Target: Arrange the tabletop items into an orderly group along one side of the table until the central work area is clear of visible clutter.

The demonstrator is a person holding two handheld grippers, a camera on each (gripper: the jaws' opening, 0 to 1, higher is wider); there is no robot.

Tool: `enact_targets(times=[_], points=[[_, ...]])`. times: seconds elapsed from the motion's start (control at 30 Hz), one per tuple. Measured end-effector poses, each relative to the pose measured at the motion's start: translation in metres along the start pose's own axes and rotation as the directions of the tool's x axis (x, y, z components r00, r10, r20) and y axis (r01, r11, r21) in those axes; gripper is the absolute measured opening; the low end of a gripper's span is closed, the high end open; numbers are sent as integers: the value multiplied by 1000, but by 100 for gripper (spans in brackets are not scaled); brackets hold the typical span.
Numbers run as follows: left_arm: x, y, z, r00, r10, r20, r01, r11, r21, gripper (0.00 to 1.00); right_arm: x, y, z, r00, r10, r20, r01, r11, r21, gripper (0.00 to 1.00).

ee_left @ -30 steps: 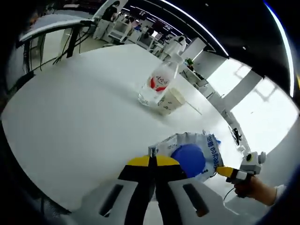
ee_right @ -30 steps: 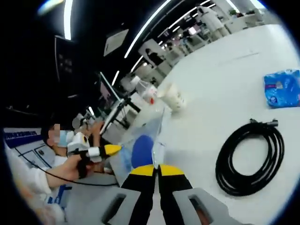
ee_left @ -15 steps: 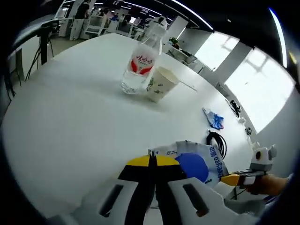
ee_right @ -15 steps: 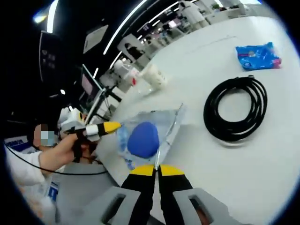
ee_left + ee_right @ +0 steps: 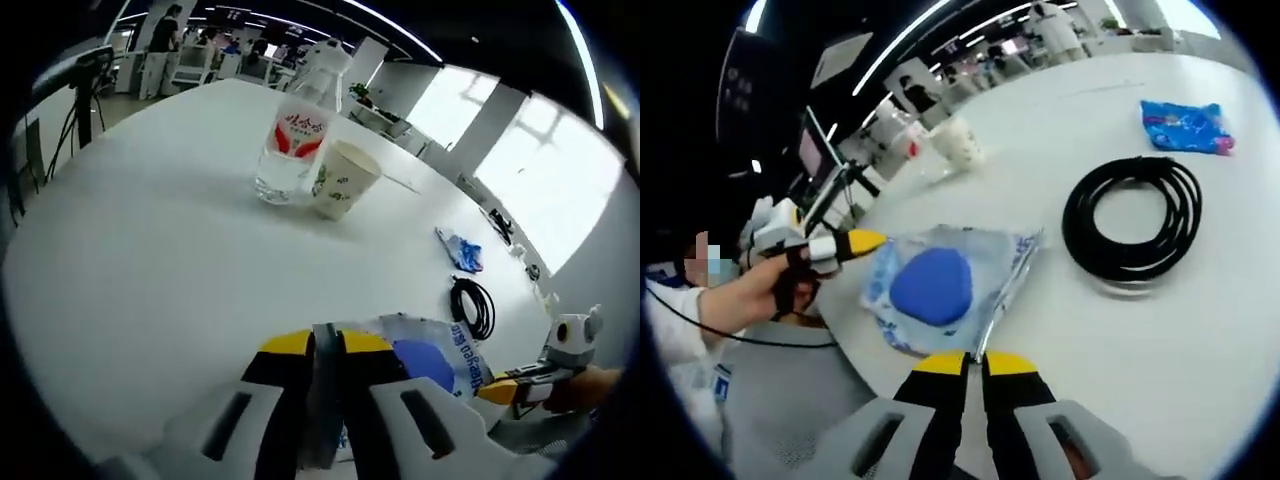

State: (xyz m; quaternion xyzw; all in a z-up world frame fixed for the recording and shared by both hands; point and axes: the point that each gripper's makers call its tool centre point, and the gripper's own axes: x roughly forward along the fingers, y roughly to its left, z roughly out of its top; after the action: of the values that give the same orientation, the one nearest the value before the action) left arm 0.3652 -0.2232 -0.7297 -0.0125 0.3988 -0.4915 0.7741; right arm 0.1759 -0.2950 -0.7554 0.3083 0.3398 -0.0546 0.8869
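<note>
Left gripper (image 5: 323, 345): seen at the bottom centre of the left gripper view; its yellow-tipped fingers were closed on the edge of the clear bag (image 5: 425, 358). In the right gripper view it entered from the left edge (image 5: 875, 240), held by a person's hand (image 5: 780, 285), touching the bag's left corner.
Water bottle (image 5: 292, 140): upright in the upper centre of the left gripper view, red label facing the camera, on the white worktop (image 5: 150, 250).
Paper cup (image 5: 343, 180): just right of the bottle and touching it, tilted slightly; in the right gripper view it stood in the upper centre (image 5: 958, 142).
Clear bag: lower centre-right of the left gripper view, at the near worktop edge, holding a blue pad. In the right gripper view it lay flat at centre left (image 5: 945, 290), the blue pad inside it.
Right gripper (image 5: 975, 362): bottom centre of the right gripper view; fingers pinched shut on the bag's near edge. In the left gripper view it showed at the lower right (image 5: 500, 388).
Black cable coil (image 5: 1130, 215): centre right of the right gripper view, beside the bag but apart from it; small at the right of the left gripper view (image 5: 470, 308).
Blue packet (image 5: 1185, 128): upper right of the right gripper view, beyond the coil; in the left gripper view, right of centre (image 5: 460, 250).
</note>
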Motion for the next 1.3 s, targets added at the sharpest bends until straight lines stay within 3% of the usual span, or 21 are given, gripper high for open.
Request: enact_targets(times=[0.1, 0.2, 0.27, 0.3, 0.37, 0.43, 0.57, 0.73, 0.83, 0.9, 1.0, 1.1, 1.2, 1.3], points=[[-10, -2, -6, 1000, -30, 1, 30, 1000, -10, 21, -3, -5, 1, 1000, -23, 11, 23, 999, -28, 14], [-20, -7, -14, 998, -56, -17, 56, 998, -9, 31, -8, -6, 5, 999, -14, 31, 14, 1000, 3, 16], [-26, -12, -26, 995, -73, -68, 75, 997, 32, 33, -9, -6, 6, 999, -8, 37, 7, 1000, 13, 16], [-29, -12, -33, 993, -65, -96, 71, 996, 62, 32, -10, -4, 5, 999, -1, 40, 1, 1000, 16, 16], [-31, -13, -36, 994, -56, -93, 63, 995, 76, 28, -9, -2, 3, 1000, 11, 25, -12, 1000, 21, 16], [-32, -13, -39, 994, -56, -90, 62, 996, 59, 28, -7, 0, 0, 1000, 21, 18, -21, 1000, 21, 17], [-32, -13, -56, 988, -55, -143, 56, 998, 1, 23, -2, 3, 2, 999, 32, 9, -32, 999, 23, 17], [-29, -11, -68, 985, -33, -170, 35, 999, 7, 17, 3, 4, 2, 999, 36, -34, -36, 999, -4, 5], [-27, -5, -73, 983, -9, -186, 8, 1000, -9, 4, 4, -2, -3, 998, 11, -62, -11, 1000, 7, 0], [-26, -6, -72, 983, -23, -181, 14, 999, -52, 2, 4, -1, -3, 998, 25, -62, -22, 999, 46, 0], [-27, -8, -70, 983, -19, -182, 12, 999, -39, 0, 1, 0, 0, 998, 31, -62, -27, 998, 63, 0], [-29, -7, -54, 992, 13, -123, -11, 1000, 18, 0, -1, 8, 7, 998, 50, -44, -48, 998, 45, 0], [-32, -11, -40, 997, 6, -75, -5, 1000, 10, 0, -6, 11, 26, 998, 56, 12, -56, 998, 31, 0], [-34, -17, -22, 1000, -5, -28, 7, 999, 53, 0, -12, 13, 42, 995, 72, 62, -74, 997, 33, 0]])
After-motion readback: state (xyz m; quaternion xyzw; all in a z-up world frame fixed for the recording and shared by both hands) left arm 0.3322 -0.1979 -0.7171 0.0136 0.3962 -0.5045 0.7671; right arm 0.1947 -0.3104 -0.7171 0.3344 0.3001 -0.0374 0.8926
